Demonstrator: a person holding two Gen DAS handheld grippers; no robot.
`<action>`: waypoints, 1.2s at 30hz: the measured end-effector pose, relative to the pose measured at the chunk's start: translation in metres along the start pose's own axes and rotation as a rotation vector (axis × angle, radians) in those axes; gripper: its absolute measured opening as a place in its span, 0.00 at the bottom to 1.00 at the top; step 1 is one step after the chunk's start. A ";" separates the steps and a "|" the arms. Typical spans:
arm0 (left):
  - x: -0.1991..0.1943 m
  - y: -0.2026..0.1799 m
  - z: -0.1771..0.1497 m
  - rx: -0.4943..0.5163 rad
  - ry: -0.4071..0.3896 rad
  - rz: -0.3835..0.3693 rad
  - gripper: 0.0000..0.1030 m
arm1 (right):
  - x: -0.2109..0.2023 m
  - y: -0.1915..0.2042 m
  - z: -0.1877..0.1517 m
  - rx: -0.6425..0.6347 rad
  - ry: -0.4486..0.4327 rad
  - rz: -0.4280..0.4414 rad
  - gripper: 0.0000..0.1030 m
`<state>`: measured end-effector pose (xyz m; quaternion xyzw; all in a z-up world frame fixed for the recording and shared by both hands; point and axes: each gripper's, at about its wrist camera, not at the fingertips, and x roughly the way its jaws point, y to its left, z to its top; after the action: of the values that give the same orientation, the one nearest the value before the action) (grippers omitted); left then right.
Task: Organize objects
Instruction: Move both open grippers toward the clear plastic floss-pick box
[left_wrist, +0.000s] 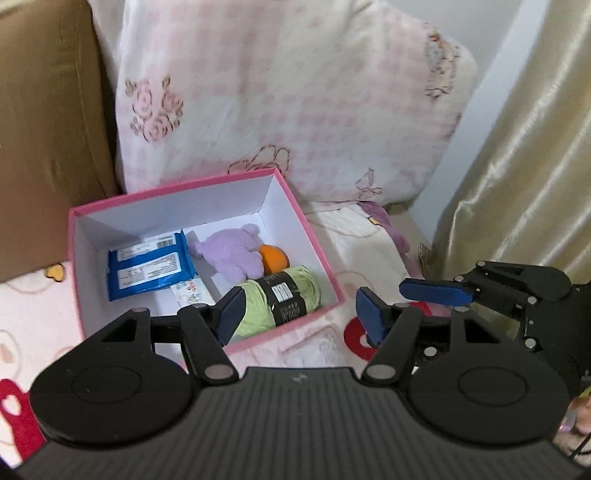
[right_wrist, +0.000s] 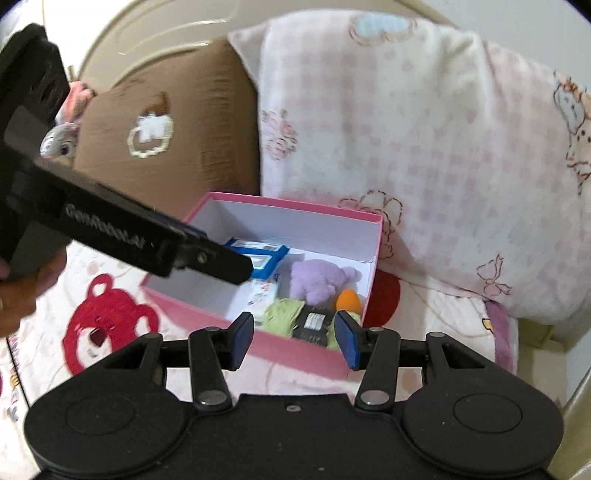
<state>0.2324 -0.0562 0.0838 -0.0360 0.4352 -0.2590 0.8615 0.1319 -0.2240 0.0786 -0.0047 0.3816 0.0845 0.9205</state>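
An open pink box (left_wrist: 317, 236) with white inner walls is sitting on a pink cartoon-print blanket (left_wrist: 332, 343), just in front of a pink checked pillow (left_wrist: 295, 92) and beside a brown cushion (right_wrist: 166, 122). All the sorted things are lying inside the box.

A skein of pale green yarn (left_wrist: 295, 291) with a black paper band is lying on its side in the box's near corner, against the near wall. In the left wrist view its long axis is running from lower left to upper right, roughly along that near wall, one end pointing toward the right-hand corner. Behind it a purple plush toy (left_wrist: 236, 251) is lying with an orange piece (left_wrist: 273, 258) touching its side. A blue wipes packet (left_wrist: 147, 266) is lying tilted against the left part of the box, over a small white printed pack (left_wrist: 192, 291).

The left gripper (left_wrist: 295, 317) is hanging above the box's near edge, its blue pads standing apart with nothing between them. The right gripper (right_wrist: 293, 339) is hovering over the near wall too, its pads apart and empty, the yarn showing in the gap below them. In the right wrist view a hand (right_wrist: 22, 284) is holding the left gripper's black body.
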 end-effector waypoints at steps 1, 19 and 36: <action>-0.009 -0.005 -0.003 0.011 -0.002 0.002 0.65 | -0.007 0.003 -0.003 -0.004 -0.006 0.003 0.54; -0.026 -0.035 -0.081 -0.073 0.093 0.041 0.70 | -0.054 0.030 -0.067 -0.129 -0.055 0.064 0.70; 0.063 -0.012 -0.136 -0.253 0.105 0.028 0.83 | 0.020 -0.003 -0.143 -0.162 -0.049 0.078 0.88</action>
<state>0.1537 -0.0744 -0.0430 -0.1249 0.5095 -0.1916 0.8295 0.0461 -0.2339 -0.0371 -0.0622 0.3507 0.1510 0.9221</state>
